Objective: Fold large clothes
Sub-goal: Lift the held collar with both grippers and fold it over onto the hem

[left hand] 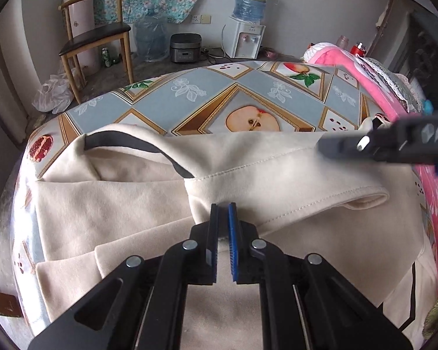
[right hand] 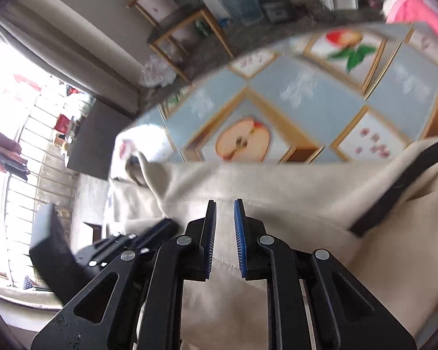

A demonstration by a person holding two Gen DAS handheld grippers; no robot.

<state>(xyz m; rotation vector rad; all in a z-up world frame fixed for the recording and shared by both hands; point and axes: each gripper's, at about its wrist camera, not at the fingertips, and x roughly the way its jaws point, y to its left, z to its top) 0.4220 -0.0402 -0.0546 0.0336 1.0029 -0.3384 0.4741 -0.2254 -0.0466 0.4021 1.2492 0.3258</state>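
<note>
A cream garment [left hand: 277, 175] with black trim lies spread and partly folded on a table, filling the near half of both views. In the left wrist view, the left gripper [left hand: 223, 208] points down at the cloth with its jaws clenched almost together on a fold of the cream fabric, which bunches up right at the tips. Just beyond the tips, a stitched hem runs from the middle toward the right, ending in a rolled edge, and a curved black band [left hand: 149, 148] crosses the garment on the left. The right gripper [left hand: 362, 145] reaches in from the right edge of this view, blurred, over the far edge of the garment. In the right wrist view, the right gripper [right hand: 224, 204] points down over the cream cloth with its jaws slightly parted; cloth shows through the narrow gap, but the pads do not press on it, so the hold is released. A black strip [right hand: 394, 192] of the garment lies to the right there, and the left gripper shows as a dark blurred shape at the near left. Beyond the garment, the tablecloth [left hand: 207, 96] shows blue panels and a halved apple. A pink cloth [left hand: 350, 64] lies at the far right. Farther off on the floor stand a wooden chair [left hand: 96, 35], a rice cooker [left hand: 185, 48] and a water dispenser [left hand: 245, 32].
</note>
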